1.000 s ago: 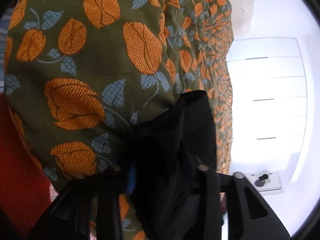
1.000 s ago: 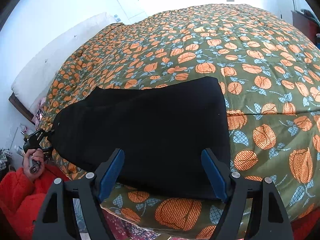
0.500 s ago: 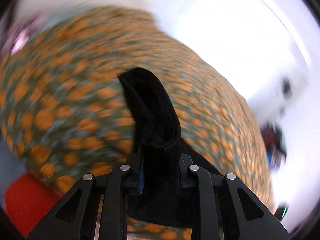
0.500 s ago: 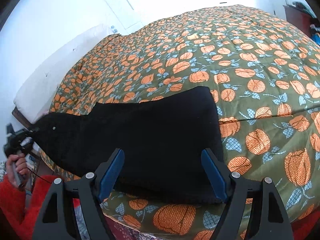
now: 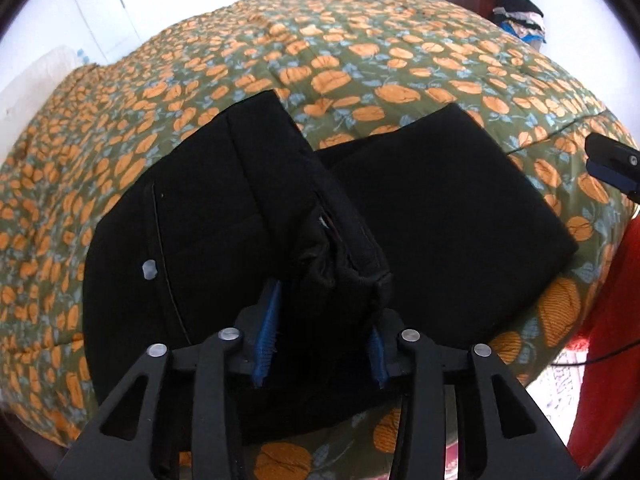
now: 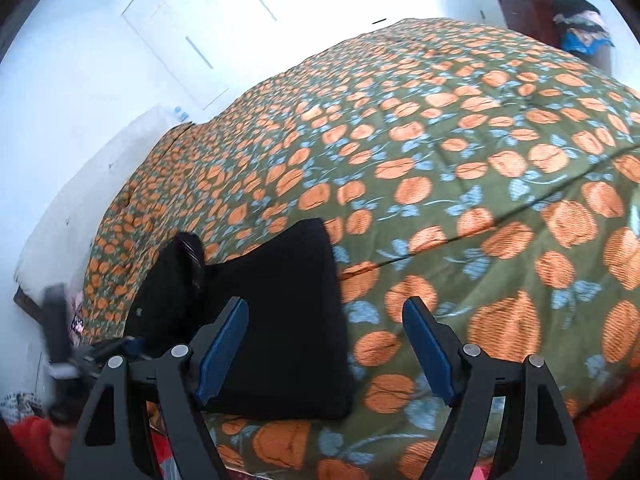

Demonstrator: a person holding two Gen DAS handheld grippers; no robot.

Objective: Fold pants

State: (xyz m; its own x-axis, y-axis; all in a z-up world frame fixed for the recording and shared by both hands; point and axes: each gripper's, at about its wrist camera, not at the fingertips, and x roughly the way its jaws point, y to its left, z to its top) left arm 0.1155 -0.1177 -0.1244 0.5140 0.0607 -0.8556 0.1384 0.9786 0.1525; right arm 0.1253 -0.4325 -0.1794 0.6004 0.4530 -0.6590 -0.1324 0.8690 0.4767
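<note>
pants point(image 5: 440, 208) black, on bed point(image 5: 360, 52) near edge | left tongs point(image 5: 320, 344) clamp lifted waist end; right tongs point(image 6: 324, 344) gape empty | carry your end across, align edges, lower flat

Left hand-held gripper point(image 5: 322, 346): matte black frame with triangular cut-outs in its arms; four round silver screw heads across the finger bases; blue ribbed pads point(image 5: 267, 338) lining the inner finger faces.

Right hand-held gripper point(image 6: 326, 350): same black build, four silver screws, smooth blue pads point(image 6: 222, 346) on angled fingers. In the left wrist view its black-and-blue tip shows a single screw at the frame's right edge.

Operator: red sleeve point(image 5: 608, 344) of fuzzy fabric, with a thin black cable crossing it. Skin not clearly visible.
</note>
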